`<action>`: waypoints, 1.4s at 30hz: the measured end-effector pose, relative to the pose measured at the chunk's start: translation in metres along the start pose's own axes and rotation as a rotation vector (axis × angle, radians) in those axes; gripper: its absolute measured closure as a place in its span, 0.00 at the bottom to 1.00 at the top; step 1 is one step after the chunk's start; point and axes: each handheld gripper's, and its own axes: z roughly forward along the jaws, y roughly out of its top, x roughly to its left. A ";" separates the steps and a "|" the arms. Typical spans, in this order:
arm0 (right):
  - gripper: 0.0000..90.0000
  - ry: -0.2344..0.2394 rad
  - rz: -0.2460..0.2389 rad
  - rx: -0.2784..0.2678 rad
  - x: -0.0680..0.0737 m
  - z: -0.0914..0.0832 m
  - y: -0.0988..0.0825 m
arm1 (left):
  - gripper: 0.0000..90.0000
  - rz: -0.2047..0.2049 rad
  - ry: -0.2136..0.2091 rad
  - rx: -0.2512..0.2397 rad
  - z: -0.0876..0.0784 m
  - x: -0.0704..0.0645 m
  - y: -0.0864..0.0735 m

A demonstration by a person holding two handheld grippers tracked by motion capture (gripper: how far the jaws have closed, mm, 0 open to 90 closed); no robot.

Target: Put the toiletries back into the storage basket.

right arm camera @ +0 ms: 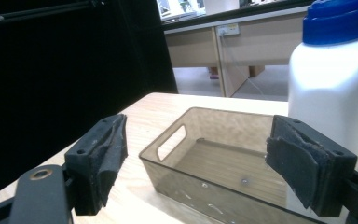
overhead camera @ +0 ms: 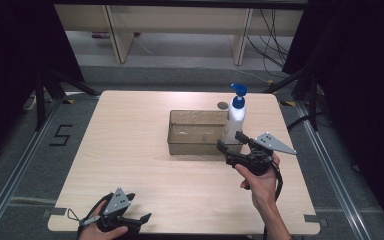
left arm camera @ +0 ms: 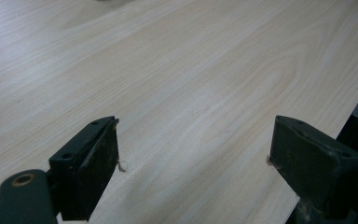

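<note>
At the near left edge of the wooden table (overhead camera: 130,165), the left gripper (overhead camera: 130,219) rests low in the person's hand, its jaws spread wide over bare tabletop with nothing between them; in the left gripper view the gap (left arm camera: 193,149) frames only wood grain. It sits well apart from anything worth grasping. Farther in and to the right, the right gripper (overhead camera: 231,141) is held just above the table, its jaws also wide and empty, aimed toward the far side. Just beyond it stands the white pump bottle (overhead camera: 235,120) with a blue pump head, upright, its long axis vertical, at the right end of the translucent brown plastic bin (overhead camera: 192,145); whether it stands inside the bin or just beside its right wall is hard to tell. In the right gripper view the pump bottle (right arm camera: 331,88) rises behind the right-hand pad, off-centre, while the bin (right arm camera: 205,163) lies in the gap. The right gripper is clearly the nearer one, and a grasp would likely need it to shift sideways until the bottle's body sits between the jaws.
</note>
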 end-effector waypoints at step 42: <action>0.17 0.060 0.009 0.041 0.023 -0.007 -0.030 | 0.17 0.013 0.009 0.015 0.000 0.001 0.000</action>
